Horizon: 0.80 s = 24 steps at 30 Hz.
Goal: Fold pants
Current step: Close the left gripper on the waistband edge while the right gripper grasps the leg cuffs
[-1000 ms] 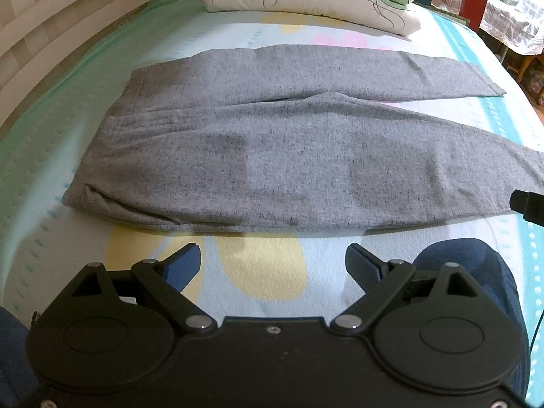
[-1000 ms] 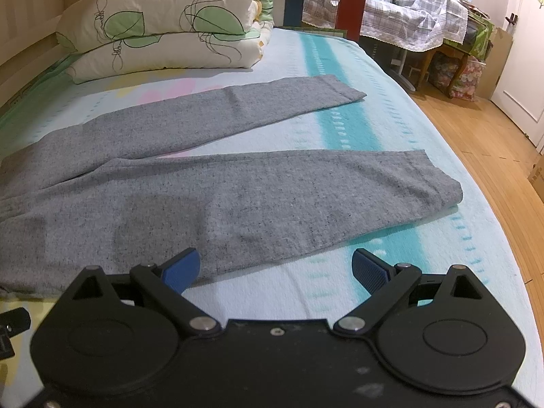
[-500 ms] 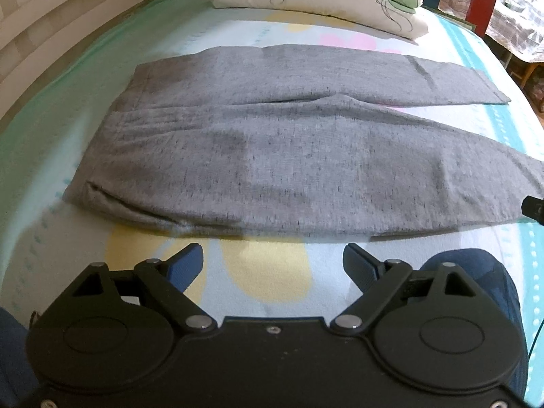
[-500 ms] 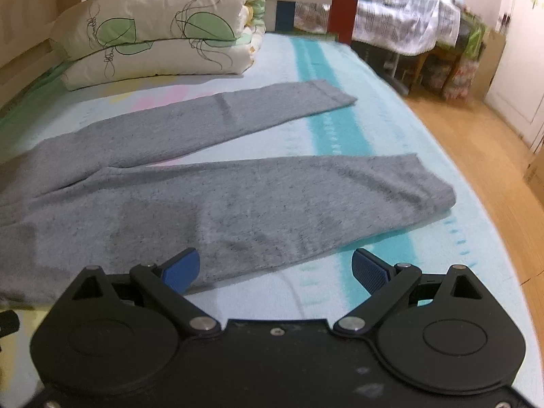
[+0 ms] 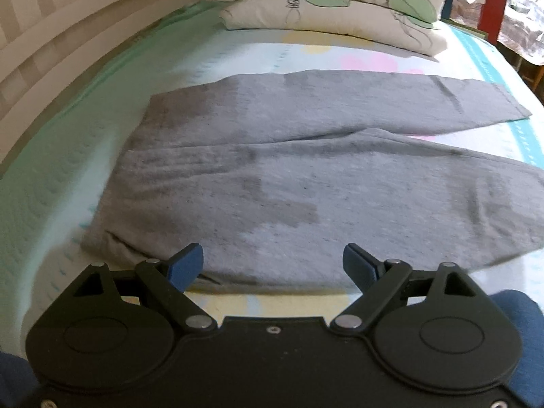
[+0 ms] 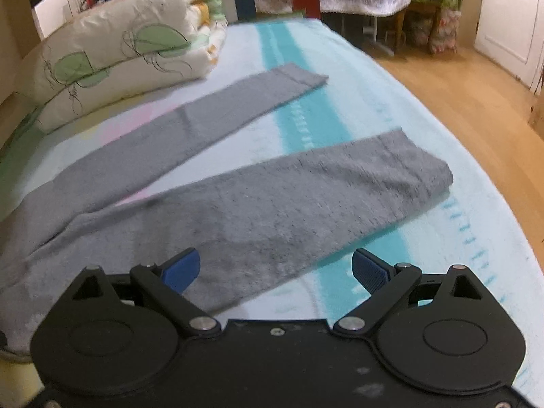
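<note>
Grey pants [image 5: 289, 176] lie flat on the bed, waistband to the left, both legs spread apart in a V toward the right. My left gripper [image 5: 273, 265] is open just above the near edge of the pants by the hip, nothing between its blue pads. In the right wrist view the two legs [image 6: 272, 204] run away to the right; the near cuff [image 6: 425, 170] is by the bed's edge and the far cuff [image 6: 299, 78] is beside the quilt. My right gripper [image 6: 275, 272] hangs open over the near leg's lower edge, holding nothing.
A folded floral quilt and pillow [image 5: 340, 3] sit at the far end of the bed [image 5: 68, 183]. A slatted white rail [image 5: 51, 51] runs along the left side. Wooden floor [image 6: 476, 102] lies past the bed's right edge, with furniture behind.
Both grippers have moved forward toward the pants; their open fingers now overlap the near edge of the fabric. The right view has also swung toward the cuffs.
</note>
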### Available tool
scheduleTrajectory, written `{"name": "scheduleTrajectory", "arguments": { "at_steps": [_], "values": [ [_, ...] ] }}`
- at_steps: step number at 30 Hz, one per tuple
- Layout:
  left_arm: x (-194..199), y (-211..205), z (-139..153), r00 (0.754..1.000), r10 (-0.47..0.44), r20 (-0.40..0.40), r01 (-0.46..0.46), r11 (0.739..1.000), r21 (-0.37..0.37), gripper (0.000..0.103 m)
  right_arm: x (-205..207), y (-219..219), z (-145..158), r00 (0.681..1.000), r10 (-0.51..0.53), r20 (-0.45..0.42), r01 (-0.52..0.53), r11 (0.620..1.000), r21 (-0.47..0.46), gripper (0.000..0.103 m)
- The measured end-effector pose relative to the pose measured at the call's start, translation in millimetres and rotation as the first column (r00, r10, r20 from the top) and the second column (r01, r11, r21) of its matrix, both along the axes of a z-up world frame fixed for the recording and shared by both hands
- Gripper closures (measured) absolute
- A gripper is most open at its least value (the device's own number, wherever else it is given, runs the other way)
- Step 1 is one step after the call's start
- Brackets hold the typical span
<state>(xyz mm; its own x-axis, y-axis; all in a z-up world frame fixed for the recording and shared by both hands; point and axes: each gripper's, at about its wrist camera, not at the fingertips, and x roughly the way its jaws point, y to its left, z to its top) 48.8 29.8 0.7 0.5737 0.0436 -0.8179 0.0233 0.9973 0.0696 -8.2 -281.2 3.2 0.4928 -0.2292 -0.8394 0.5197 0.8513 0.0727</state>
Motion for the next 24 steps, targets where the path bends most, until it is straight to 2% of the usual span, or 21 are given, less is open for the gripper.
{"name": "scheduleTrajectory", "arguments": {
  "at_steps": [7, 11, 17, 24],
  "values": [
    [9.0, 11.0, -14.9, 1.0, 0.015, -0.017, -0.014, 1.0, 0.02, 0.013, 6.4, -27.9, -24.3, 0.997, -0.037, -0.068, 0.032, 0.996, -0.079, 0.003],
    [10.4, 14.0, -25.7, 1.0, 0.01, -0.019, -0.009, 0.999, 0.047, 0.013, -2.9, -50.3, -31.3, 0.995, -0.077, -0.07, 0.069, 0.992, -0.109, 0.004],
    [10.0, 14.3, -39.8, 0.999, -0.009, -0.052, 0.011, 0.999, 0.046, 0.017, -12.3, -82.6, -40.3, 0.988, -0.143, -0.06, 0.134, 0.983, -0.125, 0.004],
    [8.5, 21.7, -51.7, 0.997, -0.007, -0.071, 0.011, 0.998, 0.061, 0.019, -7.6, -97.5, -51.7, 0.985, -0.156, -0.077, 0.14, 0.973, -0.184, 0.005]
  ]
}}
